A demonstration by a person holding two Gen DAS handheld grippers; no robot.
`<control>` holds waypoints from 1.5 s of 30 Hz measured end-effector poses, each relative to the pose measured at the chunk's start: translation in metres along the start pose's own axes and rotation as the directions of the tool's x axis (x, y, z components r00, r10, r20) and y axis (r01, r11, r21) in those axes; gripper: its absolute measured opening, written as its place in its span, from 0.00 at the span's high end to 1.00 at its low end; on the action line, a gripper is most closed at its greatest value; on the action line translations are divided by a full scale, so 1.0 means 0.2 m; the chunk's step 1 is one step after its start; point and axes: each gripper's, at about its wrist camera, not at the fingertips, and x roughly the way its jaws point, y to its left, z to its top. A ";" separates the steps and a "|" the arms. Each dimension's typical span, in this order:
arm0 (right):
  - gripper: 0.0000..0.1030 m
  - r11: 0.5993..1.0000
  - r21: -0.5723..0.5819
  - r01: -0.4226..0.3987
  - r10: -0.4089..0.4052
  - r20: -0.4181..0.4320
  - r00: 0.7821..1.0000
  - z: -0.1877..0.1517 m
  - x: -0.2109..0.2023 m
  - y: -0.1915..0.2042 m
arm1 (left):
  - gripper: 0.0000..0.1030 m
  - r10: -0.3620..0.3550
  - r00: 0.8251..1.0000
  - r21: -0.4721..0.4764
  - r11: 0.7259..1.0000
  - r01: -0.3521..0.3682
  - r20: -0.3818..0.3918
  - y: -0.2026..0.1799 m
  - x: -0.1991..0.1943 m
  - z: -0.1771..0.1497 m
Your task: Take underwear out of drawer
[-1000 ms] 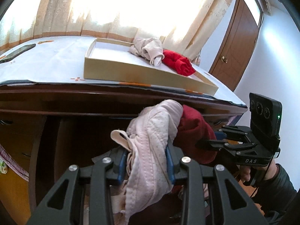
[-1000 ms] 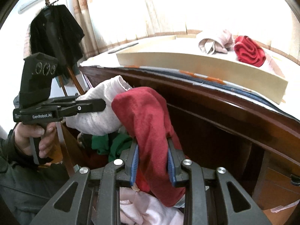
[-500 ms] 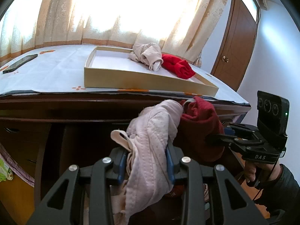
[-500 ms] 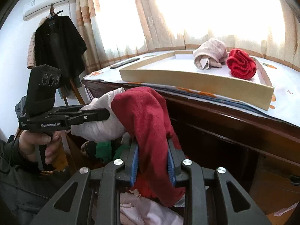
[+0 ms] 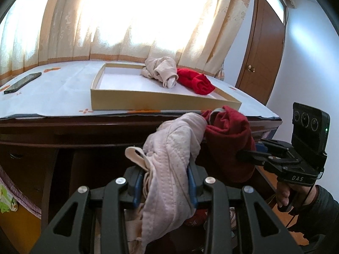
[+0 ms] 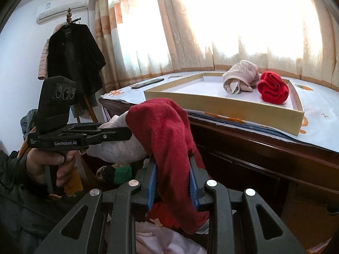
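A dark wooden dresser (image 5: 63,131) fills the lower scene, its top covered by a pale cloth (image 5: 53,93). On that cloth a shallow cardboard tray (image 5: 148,102) is seen, with a beige garment (image 5: 161,73) and a bright red garment (image 5: 197,82) already lying together at its far end, touching each other. A phone (image 5: 22,82) lies well apart, to the left of the tray.

In front of the dresser, below the level of its top, two pieces are held up. A pale pink underwear (image 5: 169,169) is clamped between the narrow fingers of the left gripper (image 5: 164,183) and hangs down from them. A dark red underwear (image 6: 165,148) is pinched in the nearly closed right gripper (image 6: 172,183). The two pieces are pressed against each other. More clothing (image 6: 165,243) is visible beneath, presumably inside the drawer, whose edges cannot be made out.

The step in hand is judged to be the lift-out: both pieces are raised, not yet set down. Next, a carry up and over the tray's near wall appears to be called for, followed by a release onto its bare white floor. Trailing fabric may need to be lifted clear of the dresser edge.
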 end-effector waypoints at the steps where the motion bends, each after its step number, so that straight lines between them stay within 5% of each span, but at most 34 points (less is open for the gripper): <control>1: 0.72 1.000 -0.001 0.000 0.000 0.004 1.000 0.00 0.00 0.00 | 0.68 0.002 1.000 0.003 1.000 -0.002 0.003 0.00 0.00 0.00; 45: 0.72 1.000 -0.008 -0.020 0.021 0.180 0.983 -0.01 -0.15 0.01 | 0.68 0.048 0.987 0.101 0.993 -0.064 0.155 -0.13 -0.14 0.05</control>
